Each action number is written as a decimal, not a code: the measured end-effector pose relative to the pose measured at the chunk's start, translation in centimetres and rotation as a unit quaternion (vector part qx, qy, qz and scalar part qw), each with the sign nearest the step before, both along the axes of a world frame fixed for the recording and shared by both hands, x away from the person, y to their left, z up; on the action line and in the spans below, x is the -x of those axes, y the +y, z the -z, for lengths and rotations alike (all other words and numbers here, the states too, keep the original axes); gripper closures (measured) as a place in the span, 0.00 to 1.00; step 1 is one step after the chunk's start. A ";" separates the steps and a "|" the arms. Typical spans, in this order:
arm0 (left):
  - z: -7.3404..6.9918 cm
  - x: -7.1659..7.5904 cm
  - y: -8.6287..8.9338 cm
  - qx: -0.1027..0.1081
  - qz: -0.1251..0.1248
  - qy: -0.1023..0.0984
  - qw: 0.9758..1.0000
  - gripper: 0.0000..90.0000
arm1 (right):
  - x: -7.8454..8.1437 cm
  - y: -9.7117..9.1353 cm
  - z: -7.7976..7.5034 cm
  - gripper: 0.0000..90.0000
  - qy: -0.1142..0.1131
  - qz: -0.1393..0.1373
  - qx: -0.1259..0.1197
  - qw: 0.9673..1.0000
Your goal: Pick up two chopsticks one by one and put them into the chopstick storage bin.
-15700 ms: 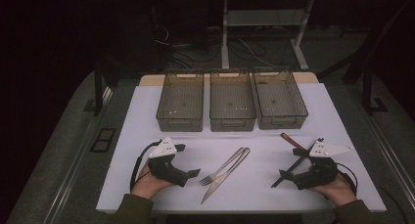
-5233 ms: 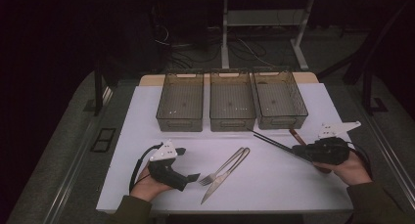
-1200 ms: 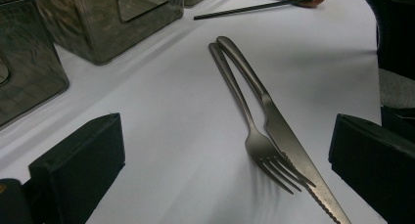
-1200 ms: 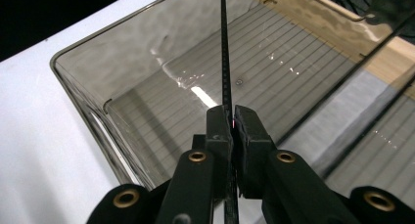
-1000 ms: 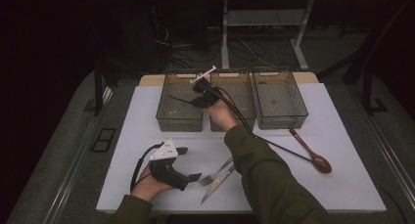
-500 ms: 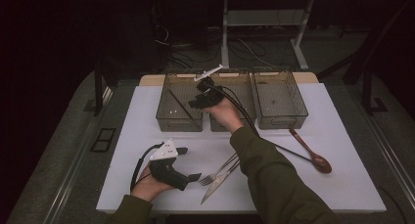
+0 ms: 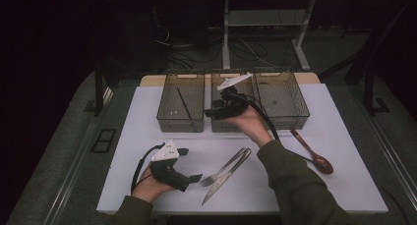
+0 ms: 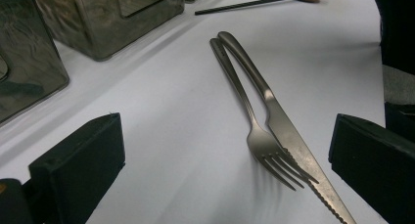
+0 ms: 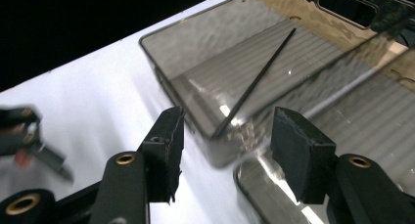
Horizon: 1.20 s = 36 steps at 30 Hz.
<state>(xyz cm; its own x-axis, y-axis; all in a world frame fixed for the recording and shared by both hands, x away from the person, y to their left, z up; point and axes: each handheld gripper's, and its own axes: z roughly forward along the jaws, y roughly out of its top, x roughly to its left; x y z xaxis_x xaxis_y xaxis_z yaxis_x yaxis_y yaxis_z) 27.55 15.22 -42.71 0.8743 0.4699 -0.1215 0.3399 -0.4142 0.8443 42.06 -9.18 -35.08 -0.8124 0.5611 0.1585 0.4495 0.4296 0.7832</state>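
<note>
Chopstick [image 7: 183,102] now in left bin [image 7: 167,118]; right tool [image 7: 210,113] released, jaws just opening, apparently withdrawn.

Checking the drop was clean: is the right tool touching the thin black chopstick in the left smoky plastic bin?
Apart. The right gripper view shows the black chopstick lying inside the bin, beyond the open right tool.

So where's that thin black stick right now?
The black chopstick lies inside the left bin of the three in the high view, slanting across its floor. The right gripper hangs open nearby, over the middle bin.
</note>
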 end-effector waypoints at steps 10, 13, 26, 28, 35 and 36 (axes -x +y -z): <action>0.0 0.0 0.0 0.000 -0.003 0.000 1.000 0.00 | 3.4 -6.5 -0.2 0.51 -0.018 -0.008 -0.007 1.000; 0.0 0.0 0.0 0.001 -0.004 -0.001 1.000 0.00 | 4.6 -8.7 -0.1 0.52 -0.018 -0.006 -0.006 1.000; 0.1 0.0 0.0 -0.002 -0.007 -0.002 1.000 0.00 | 8.3 -17.1 2.3 0.57 -0.005 0.021 0.012 1.000; 0.1 0.0 0.0 -0.003 -0.007 -0.001 1.000 0.00 | 8.7 -18.4 2.8 0.59 0.004 0.027 0.013 1.000; 0.1 0.1 0.1 -0.004 -0.007 -0.001 1.000 0.00 | 10.1 -22.0 4.7 0.63 0.019 0.044 0.025 0.999; 0.1 0.1 0.1 -0.005 -0.007 -0.001 1.000 0.00 | 10.3 -22.4 4.9 0.64 0.019 0.046 0.026 0.998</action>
<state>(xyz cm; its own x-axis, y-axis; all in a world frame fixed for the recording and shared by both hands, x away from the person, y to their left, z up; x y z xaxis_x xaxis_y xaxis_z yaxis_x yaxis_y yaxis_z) 27.43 15.28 -42.80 0.8677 0.4835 -0.1150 0.3442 -0.4177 0.8408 31.74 -31.61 -39.94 -0.7510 0.6411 0.1579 0.5184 0.4245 0.7424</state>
